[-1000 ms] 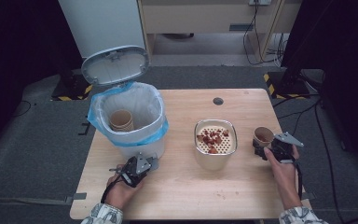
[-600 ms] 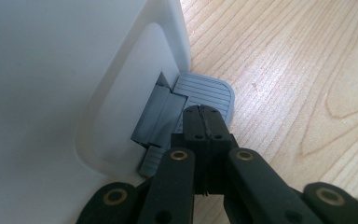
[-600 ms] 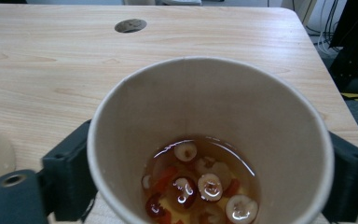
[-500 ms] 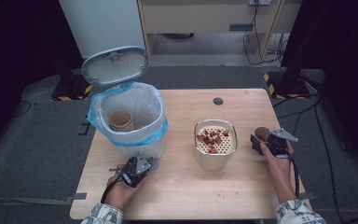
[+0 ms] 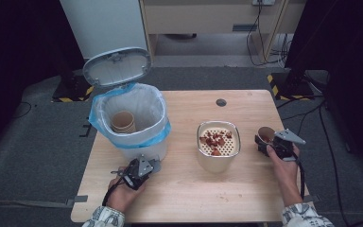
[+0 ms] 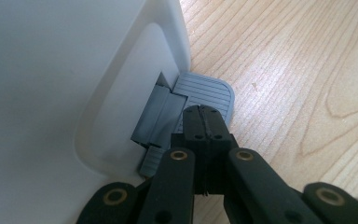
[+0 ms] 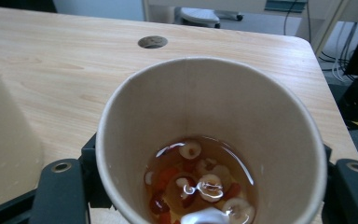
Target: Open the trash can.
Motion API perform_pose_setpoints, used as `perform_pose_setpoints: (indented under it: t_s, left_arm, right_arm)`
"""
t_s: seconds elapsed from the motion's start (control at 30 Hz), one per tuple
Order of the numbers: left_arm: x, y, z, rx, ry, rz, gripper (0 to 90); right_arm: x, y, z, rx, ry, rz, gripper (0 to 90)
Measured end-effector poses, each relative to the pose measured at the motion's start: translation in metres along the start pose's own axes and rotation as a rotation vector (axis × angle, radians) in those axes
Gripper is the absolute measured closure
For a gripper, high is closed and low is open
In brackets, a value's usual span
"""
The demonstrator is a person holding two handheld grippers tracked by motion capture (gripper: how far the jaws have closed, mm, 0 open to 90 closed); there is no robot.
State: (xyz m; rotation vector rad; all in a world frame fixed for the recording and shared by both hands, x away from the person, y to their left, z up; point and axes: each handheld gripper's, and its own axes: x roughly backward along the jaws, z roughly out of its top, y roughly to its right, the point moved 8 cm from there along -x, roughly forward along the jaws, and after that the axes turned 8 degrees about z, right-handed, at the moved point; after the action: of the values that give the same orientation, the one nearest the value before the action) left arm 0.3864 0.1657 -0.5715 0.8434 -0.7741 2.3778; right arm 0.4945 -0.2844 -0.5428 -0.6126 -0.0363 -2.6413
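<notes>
While the left hand-held gripper (image 6: 204, 122), jaws together, is pressing the grey ribbed bin pedal (image 6: 205, 92), the right hand-held gripper (image 5: 268, 143) is seemingly clamping the brown paper cup (image 7: 209, 140).

A light wooden table with rounded corners (image 5: 184, 101) stands on dark grey carpeted floor (image 5: 33, 142), its grain running lengthwise. At its left end sits a white plastic pedal bin lined with a blue bag (image 5: 131, 124), its grey lid raised; the bin's ribbed grey foot pedal (image 6: 204, 92) lies just above the tabletop at the base of the near wall. Near the middle stands a cream rectangular container topped with a perforated strainer holding red fruit pieces (image 5: 218, 144). A small dark round cable port (image 5: 221, 102) is set into the far edge, well apart from both.
</notes>
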Motion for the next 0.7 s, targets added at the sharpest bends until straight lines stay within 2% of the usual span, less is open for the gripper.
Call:
perform_pose_setpoints:
  t_s: [0.13, 0.5, 0.7]
  left_arm:
    - [0.0, 0.0, 0.0, 0.0, -0.001, 0.0, 89.9]
    - [0.0, 0.0, 0.0, 0.002, -0.002, 0.0, 89.9]
    - [0.0, 0.0, 0.0, 0.002, -0.001, 0.0, 89.9]
  right_arm:
    - [0.005, -0.003, 0.009, 0.056, -0.004, 0.015, 31.0]
    - [0.013, -0.005, 0.029, 0.098, -0.008, 0.051, 31.4]
    - [0.016, -0.003, 0.042, 0.123, -0.022, 0.053, 31.4]
